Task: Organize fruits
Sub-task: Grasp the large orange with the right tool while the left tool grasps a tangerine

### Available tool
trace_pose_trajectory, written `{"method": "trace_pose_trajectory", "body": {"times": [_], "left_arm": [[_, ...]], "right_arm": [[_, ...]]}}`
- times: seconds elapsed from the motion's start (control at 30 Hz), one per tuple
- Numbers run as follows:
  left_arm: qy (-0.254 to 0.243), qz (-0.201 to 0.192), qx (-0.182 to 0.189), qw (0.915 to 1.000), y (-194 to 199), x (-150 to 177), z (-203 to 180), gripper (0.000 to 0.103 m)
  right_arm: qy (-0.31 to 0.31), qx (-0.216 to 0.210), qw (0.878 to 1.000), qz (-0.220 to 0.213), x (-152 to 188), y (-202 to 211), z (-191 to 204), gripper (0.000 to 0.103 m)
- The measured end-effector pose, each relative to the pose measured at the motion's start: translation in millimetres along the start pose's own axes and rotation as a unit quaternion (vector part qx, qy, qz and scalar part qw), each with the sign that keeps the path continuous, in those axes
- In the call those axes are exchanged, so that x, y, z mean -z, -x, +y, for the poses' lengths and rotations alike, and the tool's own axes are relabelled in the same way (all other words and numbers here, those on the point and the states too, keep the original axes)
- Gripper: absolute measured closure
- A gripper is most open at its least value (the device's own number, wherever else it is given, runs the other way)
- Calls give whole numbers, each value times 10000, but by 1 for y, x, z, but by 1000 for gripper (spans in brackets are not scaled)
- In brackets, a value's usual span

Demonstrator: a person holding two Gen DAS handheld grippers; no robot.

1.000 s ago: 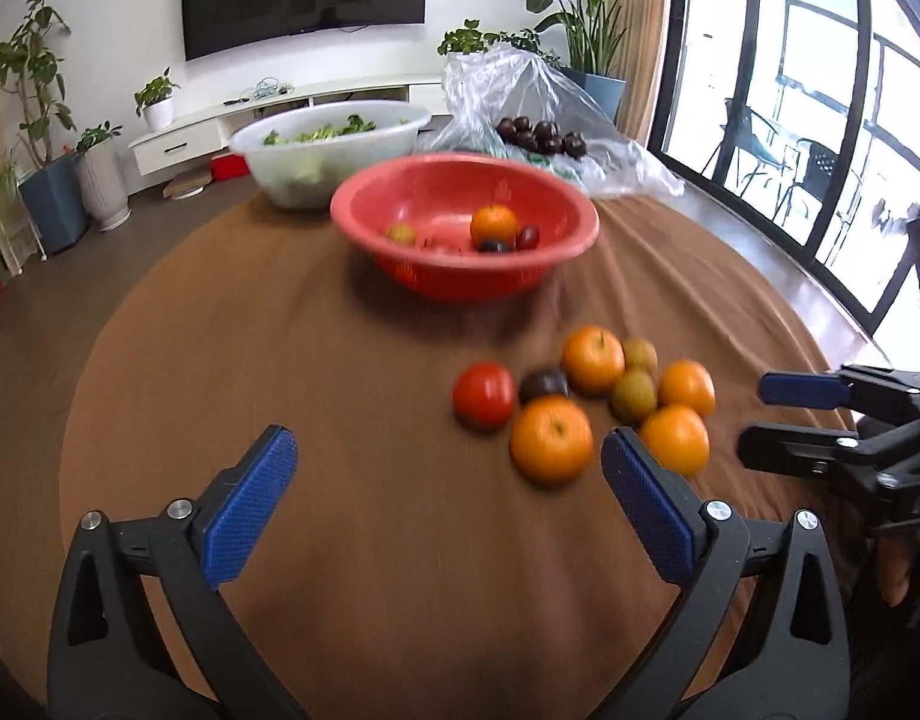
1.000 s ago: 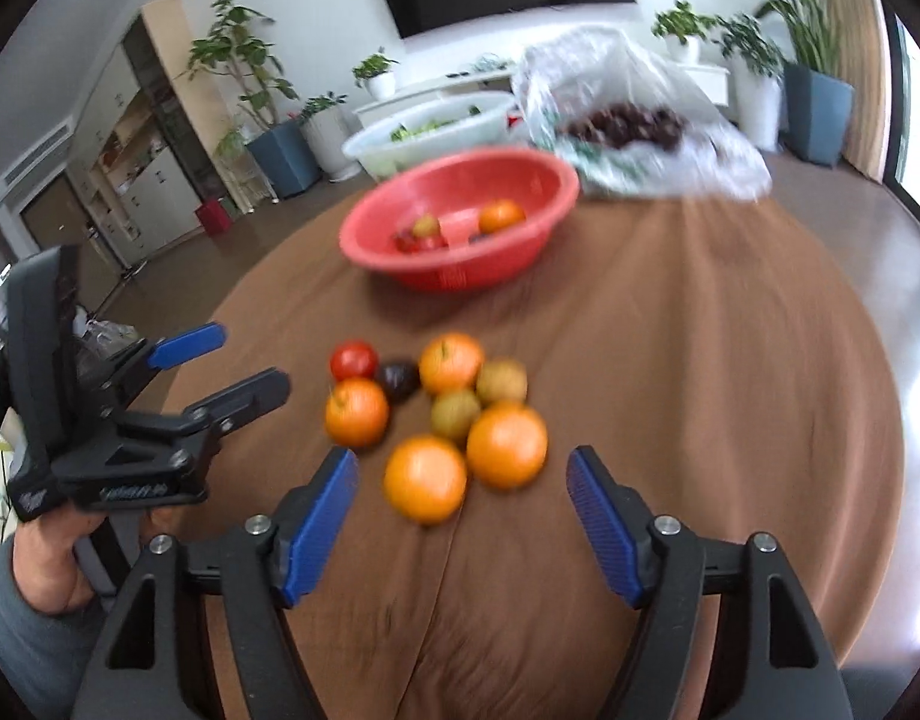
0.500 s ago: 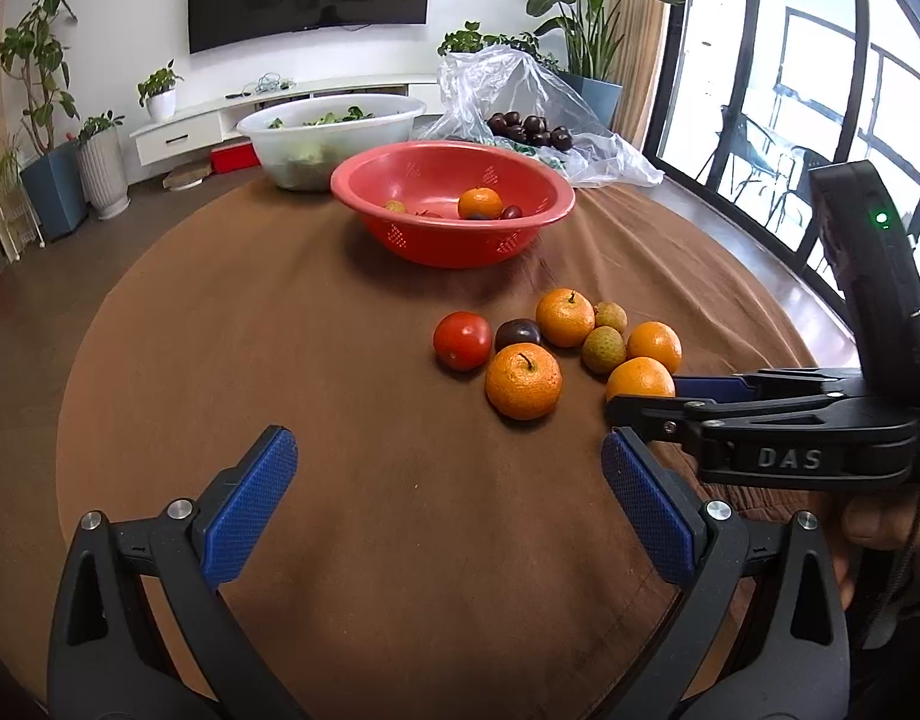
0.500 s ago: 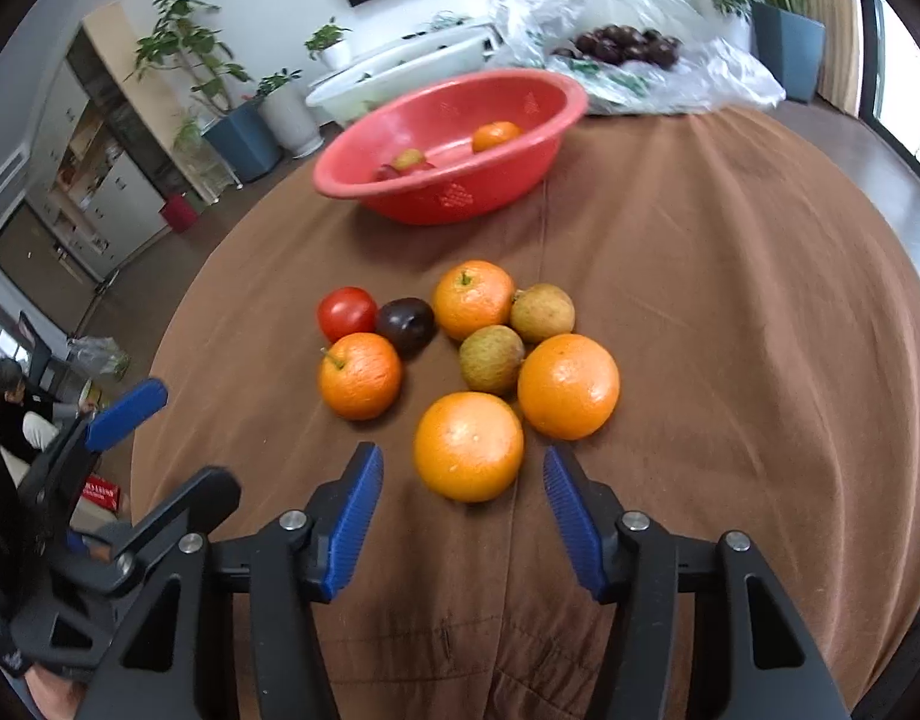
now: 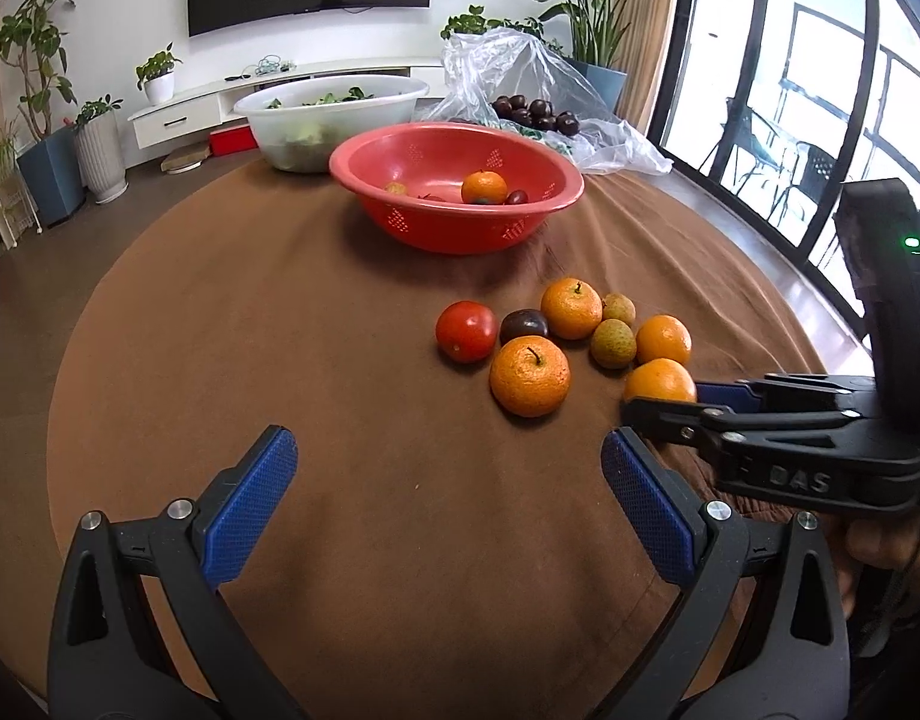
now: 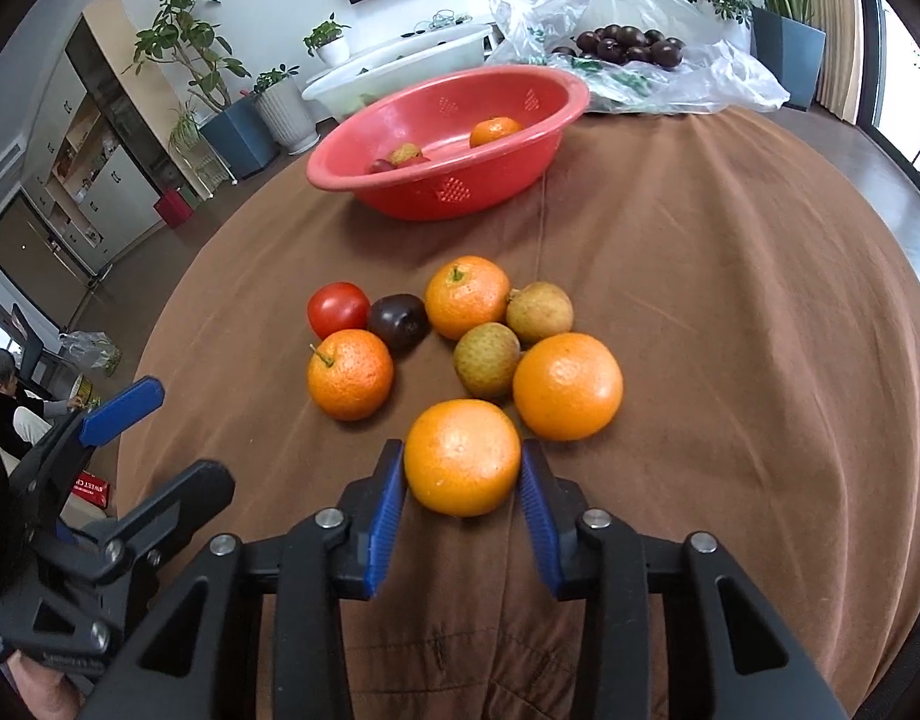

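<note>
On the brown cloth lies a cluster of fruit: several oranges, a tomato (image 6: 338,309), a dark plum (image 6: 398,320) and two greenish-brown fruits (image 6: 487,360). My right gripper (image 6: 463,456) is closing on the nearest orange (image 6: 463,462), and both blue pads touch its sides while it rests on the cloth. From the left wrist view that gripper (image 5: 658,408) reaches in from the right, against the same orange (image 5: 658,381). My left gripper (image 5: 446,444) hangs open above bare cloth, short of the cluster. The red bowl (image 5: 453,228) behind holds an orange (image 5: 484,187) and a few small fruits.
A white bowl (image 5: 333,114) of greens and a clear plastic bag (image 5: 520,72) with dark plums stand behind the red bowl. The round table's edge drops off on all sides. Potted plants, a TV unit and windows ring the room.
My right gripper came forward and down to the nearest orange, and its jaws narrowed from wide apart to touching it. The left gripper stayed open and hardly moved.
</note>
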State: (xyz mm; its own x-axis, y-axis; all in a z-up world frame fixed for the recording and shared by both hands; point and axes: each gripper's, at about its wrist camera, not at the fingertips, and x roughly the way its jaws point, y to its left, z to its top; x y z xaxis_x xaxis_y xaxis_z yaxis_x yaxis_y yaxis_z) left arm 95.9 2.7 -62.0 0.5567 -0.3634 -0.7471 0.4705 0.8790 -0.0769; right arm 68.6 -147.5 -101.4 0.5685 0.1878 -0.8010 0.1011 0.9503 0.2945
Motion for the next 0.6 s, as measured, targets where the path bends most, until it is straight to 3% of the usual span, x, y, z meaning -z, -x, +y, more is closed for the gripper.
{"method": "trace_pose_trajectory", "body": {"times": [0.3, 0.6], "left_arm": [[-195, 299, 31, 9994, -32, -22, -24, 0], [-251, 511, 98, 9983, -59, -33, -34, 3]], "right_arm": [[-25, -58, 9995, -321, 7, 35, -14, 63], [-220, -87, 9989, -410, 9, 44, -31, 63]]}}
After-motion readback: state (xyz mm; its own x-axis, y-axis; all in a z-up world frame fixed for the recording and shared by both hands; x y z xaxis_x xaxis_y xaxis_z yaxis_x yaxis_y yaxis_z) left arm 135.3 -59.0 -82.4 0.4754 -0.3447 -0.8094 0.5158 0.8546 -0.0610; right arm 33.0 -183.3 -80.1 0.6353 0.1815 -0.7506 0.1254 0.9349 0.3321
